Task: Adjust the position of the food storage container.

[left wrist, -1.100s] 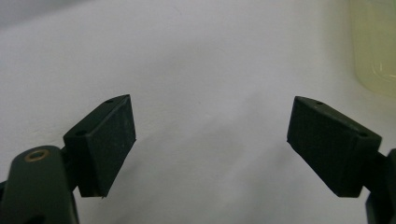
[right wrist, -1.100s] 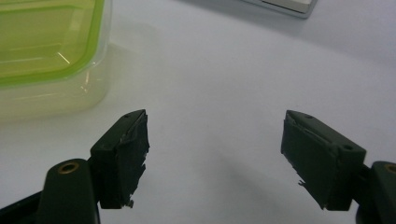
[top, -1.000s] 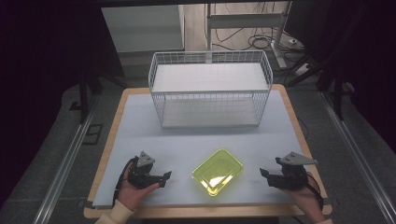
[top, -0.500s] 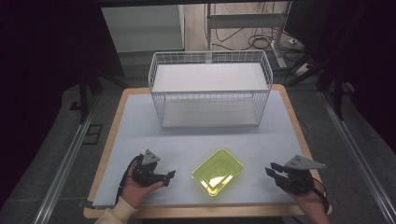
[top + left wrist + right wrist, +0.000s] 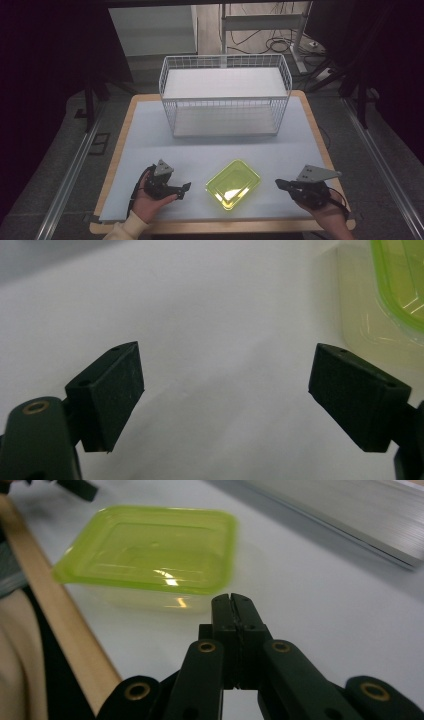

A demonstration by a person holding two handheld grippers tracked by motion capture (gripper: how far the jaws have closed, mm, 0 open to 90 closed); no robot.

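Note:
A yellow-green lidded plastic container (image 5: 233,183) lies on the white table top (image 5: 145,140) near the front edge, between my two grippers. My left gripper (image 5: 184,189) rests in a hand to its left, jaws open and empty (image 5: 225,390), with the container's corner (image 5: 400,285) off to the upper right. My right gripper (image 5: 279,183) hovers just right of the container. Its jaws have just closed on nothing and now stand shut (image 5: 231,600), the tips a short way from the container (image 5: 150,545) without touching it.
A white wire basket (image 5: 225,60) with a shelf stands at the back middle of the table. The wooden table edge (image 5: 70,640) runs close to the container's near side. Dark floor and metal rails surround the table.
My right gripper's jaws have come together and that hand has lifted slightly. The left hand and the container have stayed put.

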